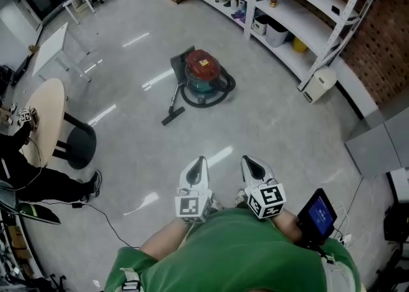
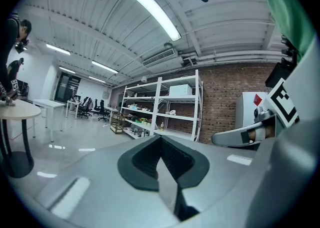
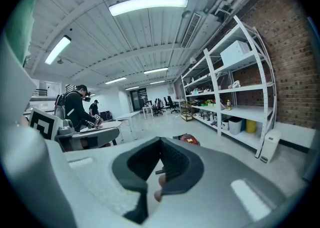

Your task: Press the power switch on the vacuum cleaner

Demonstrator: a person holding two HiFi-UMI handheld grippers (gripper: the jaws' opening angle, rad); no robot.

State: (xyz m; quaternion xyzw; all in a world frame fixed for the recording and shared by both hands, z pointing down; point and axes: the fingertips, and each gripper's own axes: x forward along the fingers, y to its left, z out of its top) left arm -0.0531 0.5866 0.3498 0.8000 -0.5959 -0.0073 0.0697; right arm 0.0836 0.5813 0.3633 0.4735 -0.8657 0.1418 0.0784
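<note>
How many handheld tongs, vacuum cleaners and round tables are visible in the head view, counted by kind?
Grey handheld tongs with marker cubes: 2, the left tongs and the right tongs
Red and teal canister vacuum cleaner: 1
Round beige table: 1
Total: 4

Bright, even light from ceiling strip lamps (image 3: 150,5) lays pale glare streaks on the glossy floor (image 1: 156,80) — shadows soft — and both gripper views bend toward dark round edges, the left gripper (image 2: 161,144) blurred up close.
</note>
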